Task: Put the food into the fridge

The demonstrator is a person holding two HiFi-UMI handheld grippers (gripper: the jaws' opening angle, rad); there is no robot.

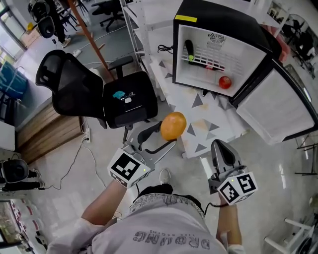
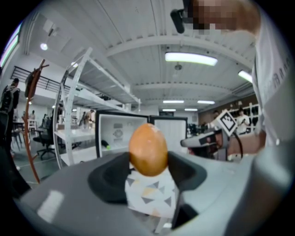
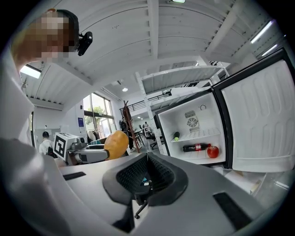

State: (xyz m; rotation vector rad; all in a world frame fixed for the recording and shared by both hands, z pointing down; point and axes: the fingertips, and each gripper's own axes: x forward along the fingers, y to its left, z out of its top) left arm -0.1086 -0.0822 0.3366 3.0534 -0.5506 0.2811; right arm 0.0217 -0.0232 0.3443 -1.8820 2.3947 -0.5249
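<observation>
**A:** Head view first. What is the left gripper (image 1: 168, 138) carrying?

**B:** It is gripping an orange (image 1: 173, 125) between widely spread jaws, near us. It is well short of the fridge (image 1: 218, 15), which is standing open on the far right table (image 1: 208, 134).

**A:** And the left gripper view?

**B:** Both pads are pressing on the orange's sides, and the fridge is lying straight ahead beyond it.

**A:** The right gripper view?

**B:** The right gripper (image 3: 146, 177) is showing its jaws closed together, with nothing between them. Low inside, a bottle (image 3: 196, 147) and an apple (image 3: 212, 151) are lying toward the right.

**A:** So I'm judging it best to be squeezing steadily, going in level, and aiming for the bare left side under the shelf (image 3: 198, 135).
</observation>
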